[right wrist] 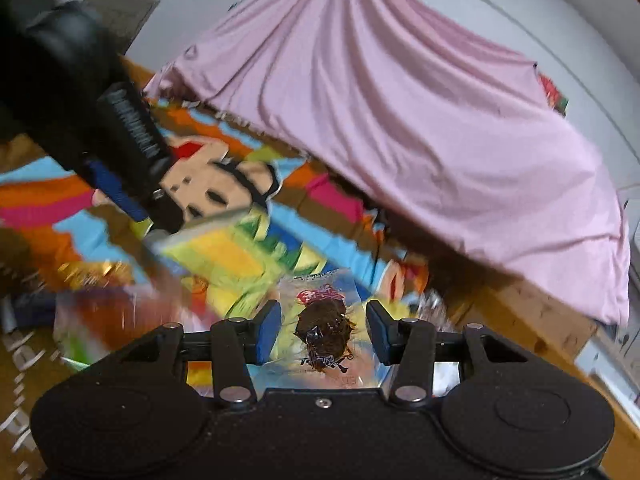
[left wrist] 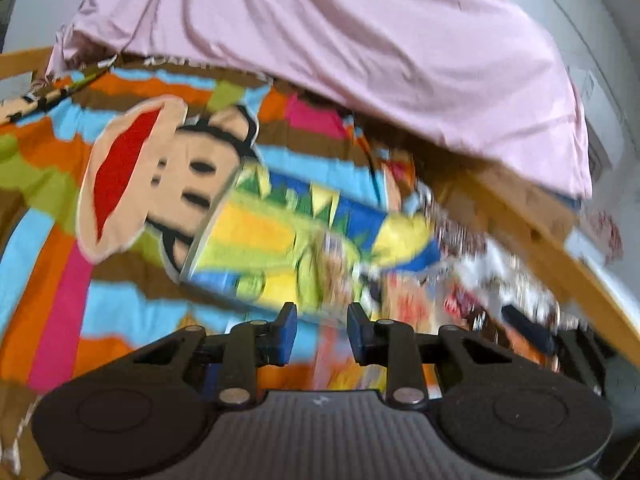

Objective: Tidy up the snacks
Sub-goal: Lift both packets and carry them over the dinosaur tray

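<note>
A large yellow, green and blue snack bag lies on the colourful cartoon blanket, just beyond my left gripper, which is open with its blue pads apart and nothing between them. In the right wrist view the same bag lies ahead, and the left gripper reaches in from the upper left to its edge. My right gripper is open above a clear packet with a dark brown snack, which lies between the jaws below them.
A pink sheet drapes over a wooden frame behind and to the right. More blurred snack packets lie at the right. A gold-wrapped packet and another blurred packet lie at the left.
</note>
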